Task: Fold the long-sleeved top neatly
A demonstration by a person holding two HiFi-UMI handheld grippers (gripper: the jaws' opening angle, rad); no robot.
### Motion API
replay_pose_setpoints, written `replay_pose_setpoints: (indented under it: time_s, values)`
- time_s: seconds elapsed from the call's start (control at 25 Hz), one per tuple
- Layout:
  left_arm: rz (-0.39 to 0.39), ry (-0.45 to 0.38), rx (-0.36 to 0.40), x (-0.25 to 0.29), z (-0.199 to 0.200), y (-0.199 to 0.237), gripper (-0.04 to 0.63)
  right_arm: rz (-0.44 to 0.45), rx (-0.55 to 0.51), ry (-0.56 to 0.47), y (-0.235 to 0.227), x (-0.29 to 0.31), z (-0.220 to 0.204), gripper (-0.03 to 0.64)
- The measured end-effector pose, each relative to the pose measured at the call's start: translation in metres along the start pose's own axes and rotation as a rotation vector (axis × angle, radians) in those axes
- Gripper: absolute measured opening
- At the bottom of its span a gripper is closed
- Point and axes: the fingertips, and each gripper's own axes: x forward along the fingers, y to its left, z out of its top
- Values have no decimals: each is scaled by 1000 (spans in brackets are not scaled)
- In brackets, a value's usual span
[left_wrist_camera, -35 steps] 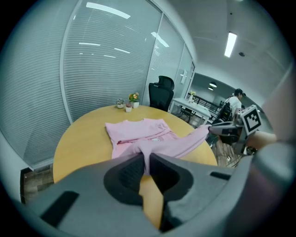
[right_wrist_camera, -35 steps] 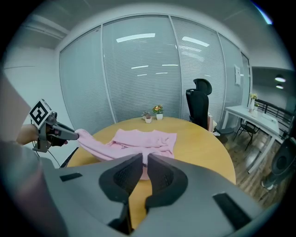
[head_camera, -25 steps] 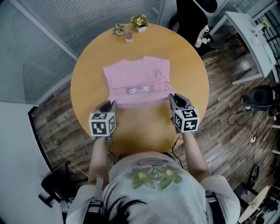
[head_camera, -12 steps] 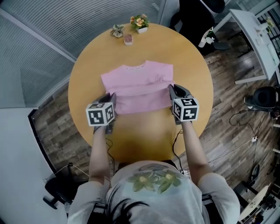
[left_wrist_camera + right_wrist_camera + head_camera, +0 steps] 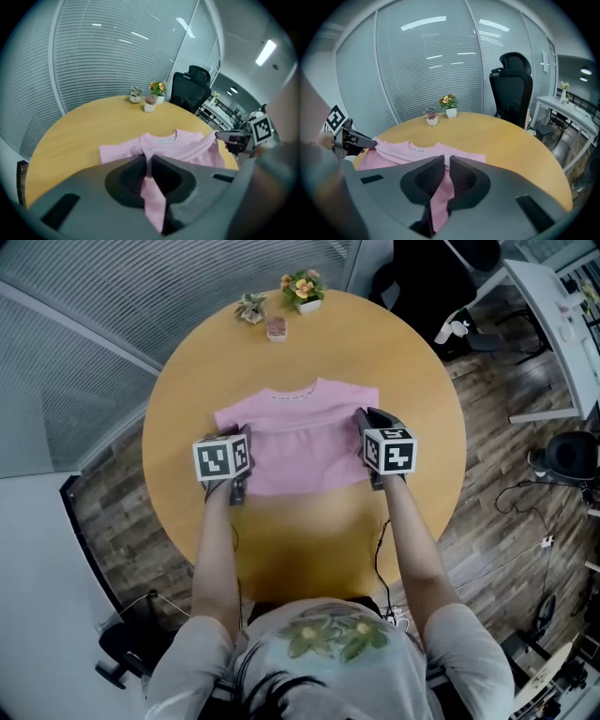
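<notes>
The pink long-sleeved top (image 5: 298,442) lies folded in the middle of the round wooden table (image 5: 309,540). My left gripper (image 5: 147,161) is clamped on its left edge and my right gripper (image 5: 446,161) on its right edge, each pinching pink fabric. Small potted plants (image 5: 300,287) stand at the far rim.

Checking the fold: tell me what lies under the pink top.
Only the round wooden table shows around the pink top; its lower layers are covered by the folded-over cloth.
</notes>
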Motion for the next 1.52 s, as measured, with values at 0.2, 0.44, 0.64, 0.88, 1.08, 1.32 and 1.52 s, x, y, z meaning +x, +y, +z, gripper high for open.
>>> replay_pose_setpoints:
  time_s: [0.2,0.44,0.64,0.88,1.08,1.32,1.52]
  values:
    - [26,54,-25,26,2,9,41,40,101,54,-13,36,-7,44]
    - [25,112,-41,48,-1,16,41,43,110,111,-23,59,-16,44]
    - [2,67,-111,47,5,20,91,87,146,69,-20,61,-8,106]
    - [-46,-54,-149,20,25,22,200,107,80,13,-19,51,10,118]
    - [-59,-28,-51,10,17,13,206,114,-43,95,-10,50,-9,118]
    - [45,63,329,44,18,16,202,82,-129,121,-11,66,-1,144]
    - [-24,135,480,67,25,15,202,78,-211,240,-22,89,-3,167]
